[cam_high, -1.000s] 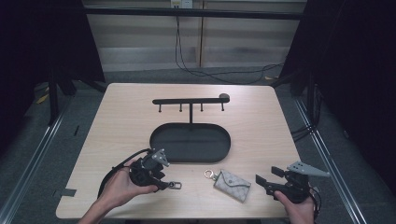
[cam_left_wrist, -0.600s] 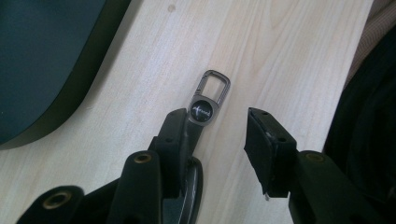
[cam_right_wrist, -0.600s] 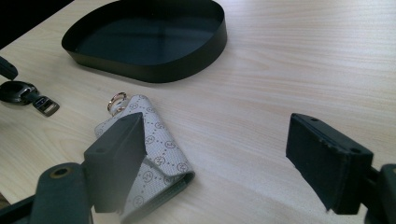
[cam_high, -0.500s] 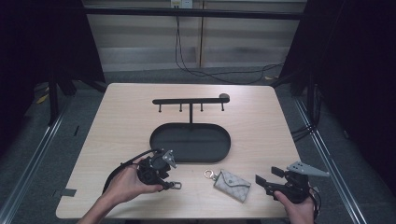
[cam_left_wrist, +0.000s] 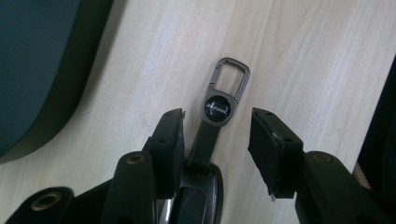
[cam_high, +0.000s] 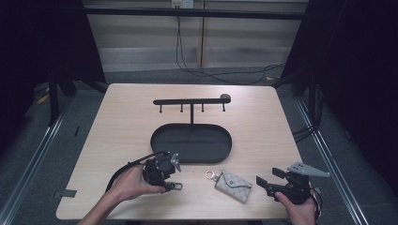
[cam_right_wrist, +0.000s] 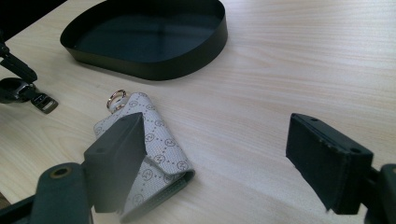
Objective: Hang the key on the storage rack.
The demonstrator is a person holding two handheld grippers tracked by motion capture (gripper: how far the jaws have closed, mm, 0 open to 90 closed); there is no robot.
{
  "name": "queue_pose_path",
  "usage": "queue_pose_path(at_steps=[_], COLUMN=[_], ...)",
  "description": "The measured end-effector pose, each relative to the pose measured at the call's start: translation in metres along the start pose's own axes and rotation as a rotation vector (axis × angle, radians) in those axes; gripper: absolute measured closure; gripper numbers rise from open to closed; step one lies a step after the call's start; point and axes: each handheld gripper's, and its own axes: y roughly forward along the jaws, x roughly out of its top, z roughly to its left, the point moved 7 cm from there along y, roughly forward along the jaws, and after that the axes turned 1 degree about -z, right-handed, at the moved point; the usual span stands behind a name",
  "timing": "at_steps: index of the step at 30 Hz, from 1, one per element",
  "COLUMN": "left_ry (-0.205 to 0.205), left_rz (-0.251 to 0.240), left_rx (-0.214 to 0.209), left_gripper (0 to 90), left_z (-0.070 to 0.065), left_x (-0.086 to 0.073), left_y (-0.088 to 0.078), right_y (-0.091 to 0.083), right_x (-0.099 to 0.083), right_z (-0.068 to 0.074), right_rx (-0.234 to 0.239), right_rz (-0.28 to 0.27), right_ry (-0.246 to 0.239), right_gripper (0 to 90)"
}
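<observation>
A dark key fob (cam_left_wrist: 201,196) with a strap, round emblem (cam_left_wrist: 216,108) and metal clip (cam_left_wrist: 231,77) lies on the wooden table. My left gripper (cam_left_wrist: 218,113) stands over it with the fob and strap between its jaws; the jaws have just been opening and the pads stand clear of the strap. In the high view my left gripper (cam_high: 168,180) is at the front left, with the clip (cam_high: 176,186) poking out. A patterned grey key pouch (cam_right_wrist: 161,154) with a ring (cam_right_wrist: 116,99) lies before my open right gripper (cam_right_wrist: 217,121), partly behind one jaw. The pouch (cam_high: 233,186) sits left of the right gripper (cam_high: 268,177).
A black oval tray (cam_high: 225,140) sits mid-table, with a black hook rack (cam_high: 191,101) rising behind it. The tray's wall (cam_right_wrist: 187,65) lies beyond the pouch. The table's front edge runs close under both hands.
My left hand has shifted a little to the right and lower over the key fob. The fob, the pouch and the right gripper have stayed put.
</observation>
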Motion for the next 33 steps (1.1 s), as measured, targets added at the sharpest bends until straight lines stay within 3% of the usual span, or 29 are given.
queue_pose_path(at_steps=[12,16,23,25,31,33], left_ry=[0.043,0.069,0.062,0.091,0.093,0.112], left_rz=[0.051,0.064,0.056,0.081,0.093,0.113], left_rx=[0.041,0.031,0.003,0.005,0.002,0.004], left_gripper=[56.8,60.2,66.1,66.6,66.0,66.2], left_z=[-0.006,-0.005,-0.002,-0.003,-0.006,-0.006], left_x=[0.004,0.005,0.009,0.009,0.012,0.012], left_y=[0.01,0.018,0.019,0.02,0.024,0.023], right_y=[0.001,0.0,0.002,0.001,0.001,0.001], right_x=[0.0,0.0,-0.001,-0.001,-0.001,-0.001], right_z=[0.0,0.001,0.001,0.001,0.001,0.001], right_rx=[-0.002,0.0,-0.003,-0.002,-0.002,-0.001], right_rz=[0.004,0.001,0.01,0.01,0.01,0.009], right_ry=[-0.001,-0.004,-0.011,-0.01,-0.016,-0.015], right_gripper=[19.9,20.0,20.2,20.2,20.2,20.2])
